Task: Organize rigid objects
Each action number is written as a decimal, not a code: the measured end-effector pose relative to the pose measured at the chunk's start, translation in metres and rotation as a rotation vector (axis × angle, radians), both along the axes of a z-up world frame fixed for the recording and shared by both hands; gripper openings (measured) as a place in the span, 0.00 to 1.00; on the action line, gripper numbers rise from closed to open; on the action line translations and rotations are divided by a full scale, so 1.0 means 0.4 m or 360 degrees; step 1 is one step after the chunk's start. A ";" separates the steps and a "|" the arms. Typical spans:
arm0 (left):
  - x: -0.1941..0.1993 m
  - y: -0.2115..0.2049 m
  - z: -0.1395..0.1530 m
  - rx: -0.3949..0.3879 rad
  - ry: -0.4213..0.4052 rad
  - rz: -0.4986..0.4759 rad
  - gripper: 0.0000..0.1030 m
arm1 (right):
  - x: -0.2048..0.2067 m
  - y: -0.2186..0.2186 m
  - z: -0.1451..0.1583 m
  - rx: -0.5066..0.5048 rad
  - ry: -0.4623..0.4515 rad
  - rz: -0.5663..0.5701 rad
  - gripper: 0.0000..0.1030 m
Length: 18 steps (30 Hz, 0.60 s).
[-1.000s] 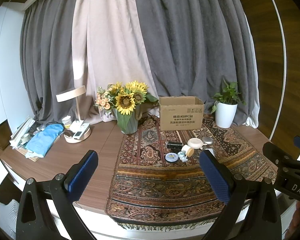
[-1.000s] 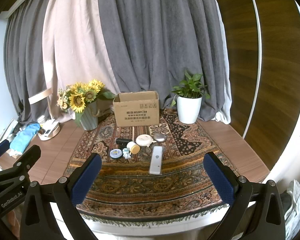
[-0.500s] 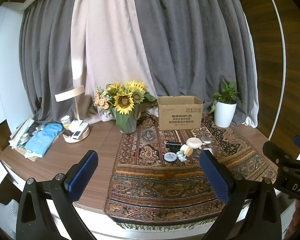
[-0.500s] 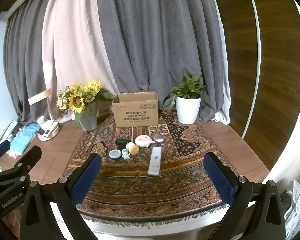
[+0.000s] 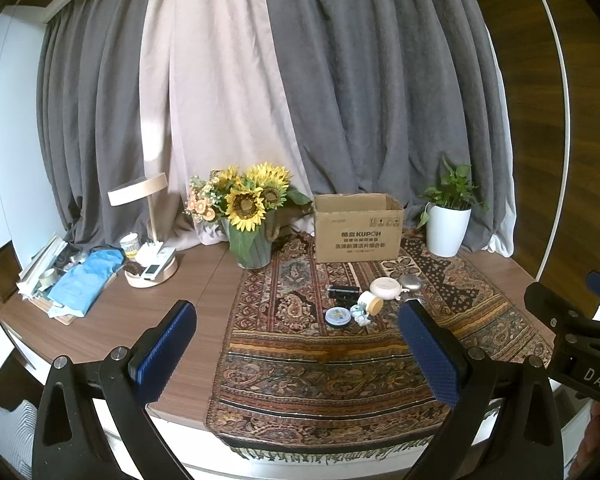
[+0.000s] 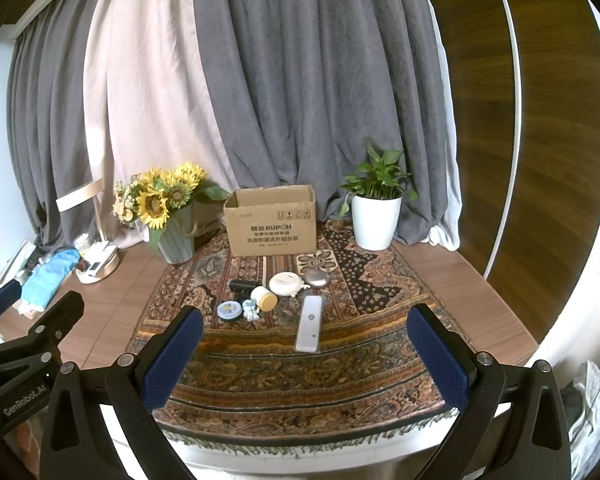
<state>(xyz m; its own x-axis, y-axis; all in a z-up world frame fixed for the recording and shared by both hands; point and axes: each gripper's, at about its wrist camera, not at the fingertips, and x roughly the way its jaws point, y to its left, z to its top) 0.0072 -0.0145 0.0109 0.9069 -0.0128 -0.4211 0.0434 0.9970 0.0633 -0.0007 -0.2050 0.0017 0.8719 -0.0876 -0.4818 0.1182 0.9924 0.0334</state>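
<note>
Two grippers hang spread and empty at the bottom of their frames, the left gripper (image 5: 296,344) and right gripper (image 6: 306,350) both short of the patterned rug (image 6: 260,372), probably held back to survey before reaching. Mid-frame sits the cluster to sort: a white remote (image 6: 310,323), round white case (image 6: 285,282), silver disc (image 6: 317,277), tan-lidded jar (image 6: 265,298), small tin (image 6: 229,310) and black block (image 6: 243,285), just before the open cardboard box (image 6: 271,224), the likely destination. Only the right view shows the remote whole; the left view's finger hides it.
</note>
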 end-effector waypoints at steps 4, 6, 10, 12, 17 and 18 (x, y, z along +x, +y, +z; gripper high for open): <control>-0.001 0.001 -0.001 0.0000 -0.0001 0.0000 1.00 | 0.001 0.000 0.002 0.0000 0.0001 -0.0002 1.00; -0.004 0.006 -0.004 -0.0002 -0.0001 -0.0001 1.00 | -0.001 0.001 0.000 0.0001 -0.0001 -0.0001 1.00; -0.003 0.003 -0.005 -0.0003 0.0001 -0.0002 1.00 | 0.000 0.000 0.001 0.0001 0.0001 -0.0002 1.00; -0.002 -0.002 -0.006 -0.0003 0.0004 -0.0003 1.00 | -0.001 -0.001 0.002 0.0004 0.0002 -0.0002 1.00; 0.003 -0.012 -0.017 -0.0008 0.0019 -0.0001 1.00 | 0.002 -0.005 0.002 0.0007 0.0004 -0.0003 1.00; 0.007 -0.015 -0.020 -0.0008 0.0025 0.0002 1.00 | 0.004 -0.007 0.002 0.0013 0.0005 -0.0001 1.00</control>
<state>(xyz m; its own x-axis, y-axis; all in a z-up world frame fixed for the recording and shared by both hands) 0.0102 -0.0206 0.0028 0.9003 -0.0135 -0.4351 0.0429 0.9974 0.0579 0.0010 -0.2078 0.0025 0.8702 -0.0845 -0.4855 0.1192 0.9920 0.0410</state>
